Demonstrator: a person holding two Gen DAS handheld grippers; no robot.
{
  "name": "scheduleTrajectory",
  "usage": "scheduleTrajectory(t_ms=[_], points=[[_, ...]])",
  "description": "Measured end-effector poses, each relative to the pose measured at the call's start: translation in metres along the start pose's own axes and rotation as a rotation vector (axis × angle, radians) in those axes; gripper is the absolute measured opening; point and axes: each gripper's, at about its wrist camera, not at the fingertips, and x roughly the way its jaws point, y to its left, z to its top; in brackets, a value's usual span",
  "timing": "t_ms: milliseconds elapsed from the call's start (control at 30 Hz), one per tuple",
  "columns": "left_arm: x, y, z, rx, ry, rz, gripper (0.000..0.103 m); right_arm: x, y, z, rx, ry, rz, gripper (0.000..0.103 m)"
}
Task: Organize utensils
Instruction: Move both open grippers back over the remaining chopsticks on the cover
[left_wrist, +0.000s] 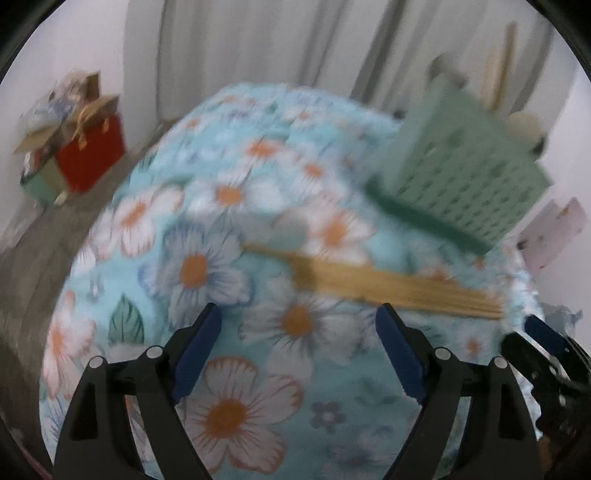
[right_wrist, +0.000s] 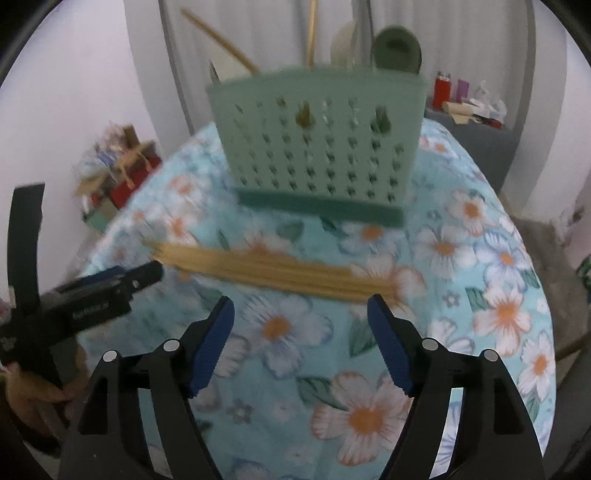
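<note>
The bundle of wooden chopsticks (right_wrist: 273, 271) lay crosswise just beyond the right gripper (right_wrist: 301, 321) — jaws spread, empty — the nearer one.

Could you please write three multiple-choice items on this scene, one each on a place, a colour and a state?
1. Where does the chopstick bundle lie?
A. In the holder
B. On the cloth, in front of the holder
C. On the floor

2. What colour is the holder?
A. Red
B. Green
C. Yellow

3. How is the right gripper?
A. Open, empty
B. Shut on chopsticks
C. Shut on a spoon

Answers:
1 B: the bundle lies flat on the floral cloth, on the near side of the holder.
2 B: its perforated wall is pale green.
3 A: the jaws stand wide apart with only cloth between them.
</note>
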Motion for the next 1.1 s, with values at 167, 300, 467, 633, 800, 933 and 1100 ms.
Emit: scheduleTrajectory(t_ms=[167,300,467,633,800,933,1100], points=[[-0.001,-0.002,-0.006,-0.040,-0.031,-0.006,0.094,0.003,-0.002,-0.012,-0.009,0.012,-0.002,0.080],[-0.002,-0.002,-0.011,-0.019,-0.062,-0.006,0.097,0.012,-0.011,-0.021,0.021,0.042,0.001,0.083],[0.000,-0.012,-0.016,0.022,-0.086,0.038,0.097,0.017,-0.024,-0.026,0.049,0.070,-0.036,0.085],[0.003,-0.016,-0.016,0.036,-0.081,0.069,0.097,0.024,-0.029,-0.028,0.059,0.106,-0.051,0.089],[0.009,-0.027,-0.018,0.089,-0.062,0.141,0.097,0.027,-0.022,-0.030,0.018,0.121,-0.069,0.093],[0.010,-0.027,-0.018,0.099,-0.060,0.154,0.097,0.028,-0.020,-0.032,0.022,0.130,-0.065,0.095],[0.010,-0.028,-0.018,0.101,-0.061,0.154,0.097,0.028,-0.022,-0.033,0.044,0.131,-0.060,0.095]])
